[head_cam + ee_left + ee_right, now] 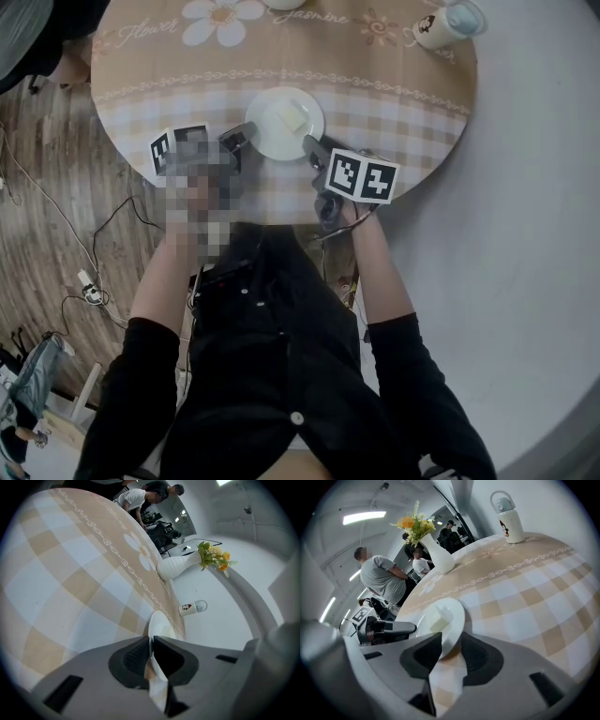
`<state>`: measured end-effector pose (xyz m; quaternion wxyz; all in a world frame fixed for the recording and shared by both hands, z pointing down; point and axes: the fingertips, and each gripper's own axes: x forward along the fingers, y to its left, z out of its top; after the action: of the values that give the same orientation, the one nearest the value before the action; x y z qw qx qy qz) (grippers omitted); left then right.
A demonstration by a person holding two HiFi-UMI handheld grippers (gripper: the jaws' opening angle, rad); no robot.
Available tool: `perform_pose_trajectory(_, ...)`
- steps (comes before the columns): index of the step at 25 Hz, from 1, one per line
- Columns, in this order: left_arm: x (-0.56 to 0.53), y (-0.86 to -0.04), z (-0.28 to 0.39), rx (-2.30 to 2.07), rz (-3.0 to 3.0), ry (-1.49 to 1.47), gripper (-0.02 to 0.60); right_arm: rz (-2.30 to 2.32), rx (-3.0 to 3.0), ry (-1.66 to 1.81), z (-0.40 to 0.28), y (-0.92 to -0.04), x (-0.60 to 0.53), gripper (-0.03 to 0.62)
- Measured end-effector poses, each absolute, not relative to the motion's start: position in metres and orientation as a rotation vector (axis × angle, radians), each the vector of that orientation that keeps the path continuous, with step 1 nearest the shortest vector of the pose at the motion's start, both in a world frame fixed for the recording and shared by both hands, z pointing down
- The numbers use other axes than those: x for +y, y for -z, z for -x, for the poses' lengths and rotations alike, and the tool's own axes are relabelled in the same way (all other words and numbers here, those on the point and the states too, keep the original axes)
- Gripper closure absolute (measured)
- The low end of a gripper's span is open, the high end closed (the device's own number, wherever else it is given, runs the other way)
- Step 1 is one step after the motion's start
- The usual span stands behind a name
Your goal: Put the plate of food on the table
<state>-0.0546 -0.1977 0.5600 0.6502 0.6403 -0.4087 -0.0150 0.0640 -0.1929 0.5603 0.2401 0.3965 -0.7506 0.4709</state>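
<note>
Left tool (151,645): clamped on rim of round white plate (162,623)
Right tool (451,641): spread wide, opposite rim between jaws

A white plate (277,131) of pale food sits on the round checked table (403,98), with the left gripper (246,135) at its nine o'clock rim, the right gripper (313,147) at four o'clock, and a lidded white cup (442,26) well away toward two o'clock.

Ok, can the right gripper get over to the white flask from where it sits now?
Probably yes. The right gripper has its jaws open round the plate rim without pinching it, so it can back off, and only bare tablecloth lies between it and the flask.
</note>
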Motion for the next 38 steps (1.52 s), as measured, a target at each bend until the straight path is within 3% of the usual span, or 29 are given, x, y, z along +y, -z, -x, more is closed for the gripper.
perform_pose_trajectory(12, -0.197, -0.56, 0.055, -0.935, -1.446, 0.031, 0.566, -1.116, -2.052, -1.149, -0.076, -0.555, -0.187, 0.484)
perform_pose_trajectory(25, -0.197, -0.56, 0.055, -0.925, -1.449, 0.03, 0.566, -0.618, -2.089, -0.017, -0.015, -0.535, -0.138, 0.484)
perform_pose_trajectory(30, -0.197, -0.56, 0.055, -0.918, -1.449, 0.029, 0.566, -0.512, -2.022, 0.192, 0.0, -0.546, -0.131, 0.484)
perform_pose_trajectory(35, -0.197, -0.559, 0.054, -0.919, -1.452, 0.023, 0.566, -0.475, -1.943, 0.324, 0.004, -0.554, -0.13, 0.546)
perform_pose_trajectory(38, -0.196, -0.559, 0.054, -0.925, -1.457, 0.012, 0.566, -0.487, -1.917, 0.345, 0.004, -0.555, -0.129, 0.551)
